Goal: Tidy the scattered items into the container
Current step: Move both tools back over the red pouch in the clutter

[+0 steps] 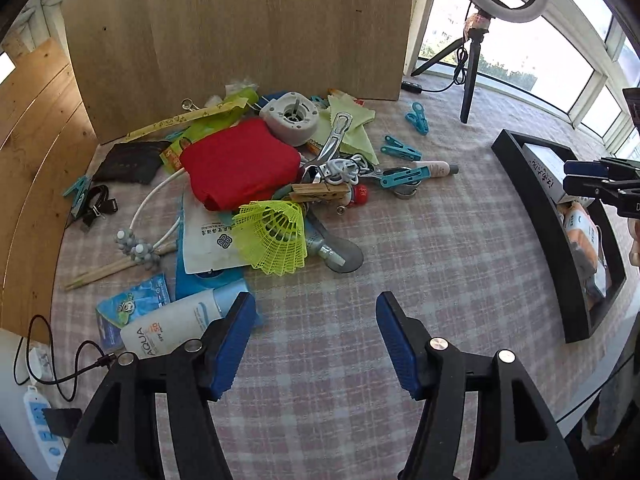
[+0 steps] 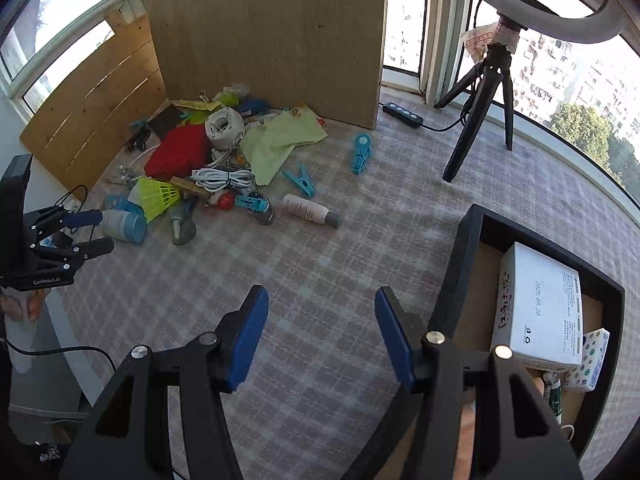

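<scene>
A pile of scattered items lies on the checked tablecloth: a red cloth (image 1: 240, 164), a yellow net shuttlecock (image 1: 276, 236), a white AQUA tube (image 1: 168, 328), a pink bottle (image 2: 308, 209) and several teal pegs. The black container (image 2: 452, 272) sits at the right, and a white box (image 2: 540, 304) is inside it. My left gripper (image 1: 316, 300) hovers open over bare cloth just in front of the pile, nothing between its fingers. My right gripper (image 2: 320, 292) is open and empty too, beside the container's left wall.
An upright wooden board (image 1: 240, 20) backs the pile, with a slatted panel (image 1: 32, 152) to its left. A ring light on a black tripod (image 2: 480, 120) and a black power strip (image 2: 402, 114) stand near the window. A white power strip (image 1: 40, 428) lies off the table's left edge.
</scene>
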Demonstrator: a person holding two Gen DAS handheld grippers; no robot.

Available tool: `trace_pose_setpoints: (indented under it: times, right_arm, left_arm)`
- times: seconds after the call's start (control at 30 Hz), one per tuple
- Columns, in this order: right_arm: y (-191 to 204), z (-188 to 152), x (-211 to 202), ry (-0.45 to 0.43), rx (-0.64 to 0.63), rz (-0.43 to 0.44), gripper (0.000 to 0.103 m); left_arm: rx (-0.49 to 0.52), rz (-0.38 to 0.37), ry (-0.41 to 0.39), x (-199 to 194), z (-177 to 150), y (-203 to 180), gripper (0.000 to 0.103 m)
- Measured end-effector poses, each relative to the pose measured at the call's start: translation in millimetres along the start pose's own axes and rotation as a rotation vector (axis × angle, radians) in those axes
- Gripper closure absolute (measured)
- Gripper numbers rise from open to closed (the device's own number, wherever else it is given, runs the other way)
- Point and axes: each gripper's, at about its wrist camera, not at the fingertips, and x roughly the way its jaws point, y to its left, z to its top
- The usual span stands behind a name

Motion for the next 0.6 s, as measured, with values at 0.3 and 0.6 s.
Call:
trace_pose_setpoints:
  times: [0.3,0.6]
  right_arm:
    - [32,59,28,-0.003,0.084,0.144,0.048]
    - [107,139,85,0.033,0.068,0.27,0.058]
  left_arm:
    - [-0.231,-0.119,-0.042,15,42,78,0.043]
    - [-0.443,-0.176,-0.043,53,61,108,0.045]
